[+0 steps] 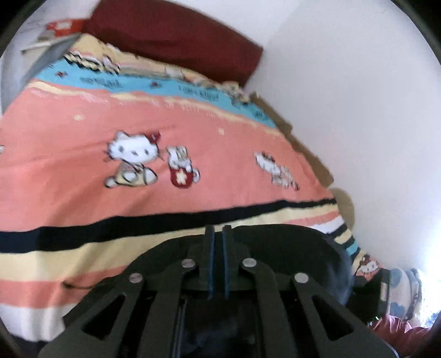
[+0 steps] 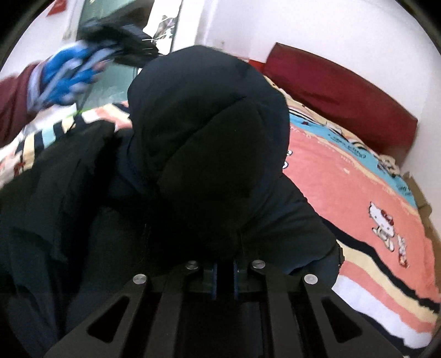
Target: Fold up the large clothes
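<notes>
A black puffy hooded jacket fills the right wrist view, lifted over the bed. My right gripper is shut on the jacket's fabric, and its fingertips are hidden by the cloth. In the left wrist view a part of the jacket hangs below and behind my left gripper, whose jaws stand nearly closed with a thin gap. No cloth shows between them. The left gripper also shows in the right wrist view, held by a blue-gloved hand at the upper left.
The bed has a pink cartoon-cat bedspread with black and cream stripes. A dark red headboard and a white wall border it. Cardboard lines the wall side. A window is behind the bed.
</notes>
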`<state>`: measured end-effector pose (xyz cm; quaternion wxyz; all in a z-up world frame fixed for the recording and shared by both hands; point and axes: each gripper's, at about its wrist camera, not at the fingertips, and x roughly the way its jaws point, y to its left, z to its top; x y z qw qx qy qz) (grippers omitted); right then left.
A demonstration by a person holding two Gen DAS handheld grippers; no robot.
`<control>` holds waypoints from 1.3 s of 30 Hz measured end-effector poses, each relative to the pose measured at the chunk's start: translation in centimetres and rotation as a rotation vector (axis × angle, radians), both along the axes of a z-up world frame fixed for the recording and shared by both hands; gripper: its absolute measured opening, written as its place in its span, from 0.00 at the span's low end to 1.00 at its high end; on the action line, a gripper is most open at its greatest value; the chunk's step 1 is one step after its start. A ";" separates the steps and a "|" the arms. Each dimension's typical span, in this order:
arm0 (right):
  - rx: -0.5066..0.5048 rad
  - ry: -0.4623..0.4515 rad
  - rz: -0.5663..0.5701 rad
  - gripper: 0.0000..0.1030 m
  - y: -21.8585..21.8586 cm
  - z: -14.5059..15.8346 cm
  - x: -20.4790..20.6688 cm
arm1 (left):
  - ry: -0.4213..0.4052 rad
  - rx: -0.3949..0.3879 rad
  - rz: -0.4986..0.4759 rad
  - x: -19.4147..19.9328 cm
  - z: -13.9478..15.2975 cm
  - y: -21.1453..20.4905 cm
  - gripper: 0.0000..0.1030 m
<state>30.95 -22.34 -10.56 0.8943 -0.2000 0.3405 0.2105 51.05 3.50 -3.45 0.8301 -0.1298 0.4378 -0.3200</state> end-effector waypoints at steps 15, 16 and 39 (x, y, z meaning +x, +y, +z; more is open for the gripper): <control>0.054 0.062 -0.069 0.32 -3.5 1.1 -2.6 | 0.033 0.247 -0.310 -11.2 -6.8 -7.3 0.03; 0.054 0.062 -0.069 0.37 -3.5 1.1 -2.6 | 0.027 0.244 -0.293 -11.7 -7.0 -7.1 0.03; 0.280 0.330 -0.210 0.64 0.8 3.7 7.1 | -0.025 0.274 -0.203 -14.7 -5.8 -6.8 0.03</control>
